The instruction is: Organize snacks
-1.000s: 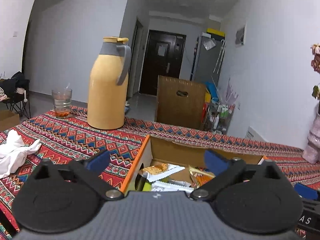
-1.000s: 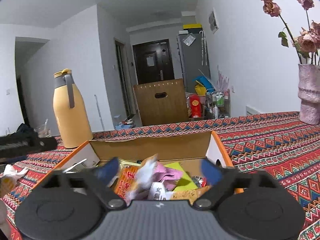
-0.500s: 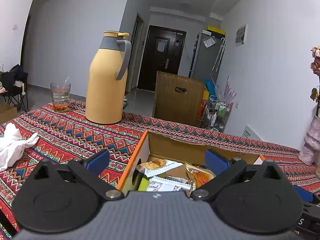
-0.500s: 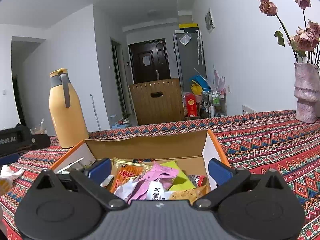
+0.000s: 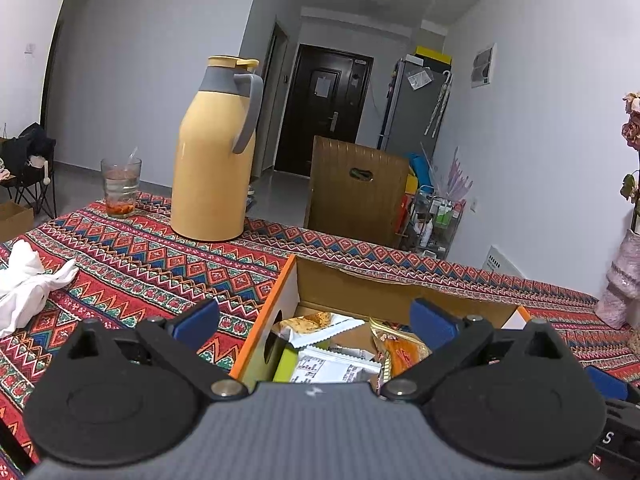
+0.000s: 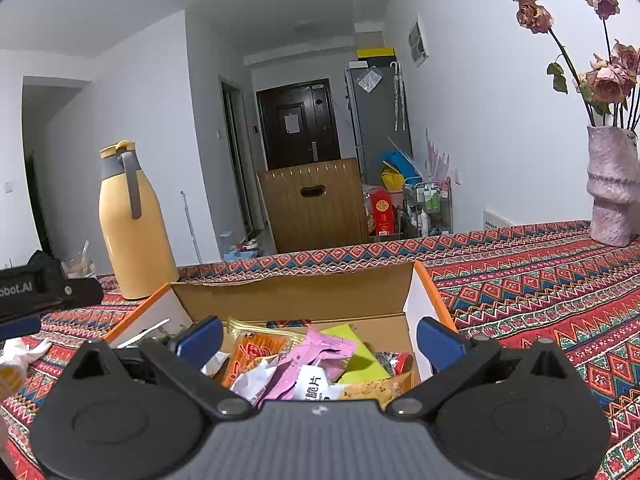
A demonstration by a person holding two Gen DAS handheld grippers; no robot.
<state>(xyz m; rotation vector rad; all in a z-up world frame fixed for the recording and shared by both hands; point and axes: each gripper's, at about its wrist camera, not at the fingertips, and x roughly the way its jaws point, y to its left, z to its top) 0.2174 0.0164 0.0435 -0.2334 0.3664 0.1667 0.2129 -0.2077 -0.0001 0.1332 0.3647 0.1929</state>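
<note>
Snacks (image 6: pixel 308 364) lie heaped in the cardboard box (image 6: pixel 296 296) on the patterned tablecloth (image 6: pixel 540 280): an orange packet (image 6: pixel 250 356), a pink wrapper (image 6: pixel 320 350), a green packet (image 6: pixel 356 356) and white wrappers among them. My right gripper (image 6: pixel 318 338) has its fingers spread wide with nothing between them; the blue pads (image 6: pixel 200 338) sit above the near side of the box, the heap just ahead and below, apart from both pads as far as I can see. My left gripper (image 5: pixel 314 318) is spread just as wide and holds nothing. It straddles the box's orange-edged left wall (image 5: pixel 266 320): left pad over the cloth, right pad over the packets inside, where I see a white-edged wrapper (image 5: pixel 320 326) and an orange packet (image 5: pixel 400 354).

Beyond the box's far wall the cloth runs bare to the table edge. A yellow thermos (image 5: pixel 214 160) and a glass (image 5: pixel 120 188) stand well off to the left, a white cloth (image 5: pixel 28 280) lies near the left edge, and a pink vase (image 6: pixel 610 188) stands far right.
</note>
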